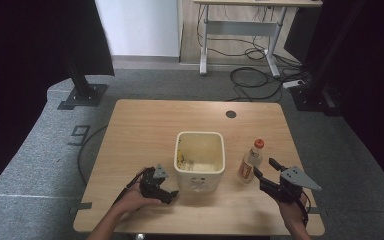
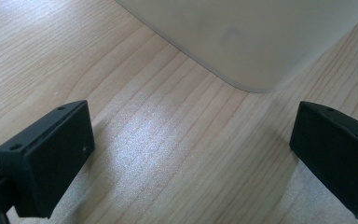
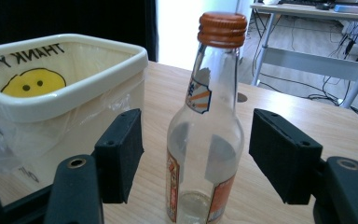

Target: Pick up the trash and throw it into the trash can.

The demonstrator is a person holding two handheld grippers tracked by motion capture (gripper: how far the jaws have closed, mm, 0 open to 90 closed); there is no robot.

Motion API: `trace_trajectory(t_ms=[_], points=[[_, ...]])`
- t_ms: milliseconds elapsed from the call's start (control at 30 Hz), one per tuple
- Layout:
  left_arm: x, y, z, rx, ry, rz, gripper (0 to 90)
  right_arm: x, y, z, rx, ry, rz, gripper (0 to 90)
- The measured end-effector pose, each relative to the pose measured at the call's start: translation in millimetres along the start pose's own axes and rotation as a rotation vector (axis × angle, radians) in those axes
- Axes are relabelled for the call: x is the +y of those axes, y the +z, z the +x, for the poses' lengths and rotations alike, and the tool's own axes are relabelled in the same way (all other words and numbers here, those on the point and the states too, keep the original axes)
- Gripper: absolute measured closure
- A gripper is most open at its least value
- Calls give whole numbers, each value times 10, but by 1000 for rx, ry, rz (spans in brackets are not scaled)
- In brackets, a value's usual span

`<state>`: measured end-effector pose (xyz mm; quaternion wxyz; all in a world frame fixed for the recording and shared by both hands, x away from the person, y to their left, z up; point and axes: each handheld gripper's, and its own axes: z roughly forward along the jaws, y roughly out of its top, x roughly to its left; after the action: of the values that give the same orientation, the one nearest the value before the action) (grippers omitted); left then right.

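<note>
Bottle (image 3: 205, 126) stands upright just right of the bin (image 1: 200, 172), between the right gripper's (image 3: 196, 158) spread, unclenched jaws; I'd close squarely on its body.

1. Wooden table (image 1: 145, 125): light grain, lies under the left gripper (image 1: 170, 194) and the right gripper (image 1: 264, 168).
2. Dark round hole (image 1: 231, 114) in the table top: well ahead of the right gripper, near the far edge.
3. Grey carpet (image 1: 35, 150): all round the table.
4. Dark mark shaped like a 9 (image 1: 80, 132): on the carpet, off to the left of the left gripper.
5. Black stand base (image 1: 82, 95): farther off, ahead-left of the left gripper.
6. White-legged desk (image 1: 240, 30): far ahead of both grippers.
7. Black cables (image 1: 252, 82) and a white power strip (image 1: 294, 83): on the floor, far ahead of the right gripper.
</note>
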<state>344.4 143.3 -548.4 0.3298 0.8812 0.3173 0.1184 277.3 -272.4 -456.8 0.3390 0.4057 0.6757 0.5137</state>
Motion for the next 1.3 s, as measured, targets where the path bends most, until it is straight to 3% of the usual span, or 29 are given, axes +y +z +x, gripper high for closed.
trace_trajectory(t_ms=[1033, 1167, 1300], points=[[2, 0, 0, -1, 0, 2, 0, 202, 449, -148, -8, 28, 24, 347], [2, 0, 0, -1, 0, 2, 0, 264, 510, -138, -6, 28, 23, 381], [2, 0, 0, -1, 0, 2, 0, 297, 563, -150, -3, 44, 24, 478]])
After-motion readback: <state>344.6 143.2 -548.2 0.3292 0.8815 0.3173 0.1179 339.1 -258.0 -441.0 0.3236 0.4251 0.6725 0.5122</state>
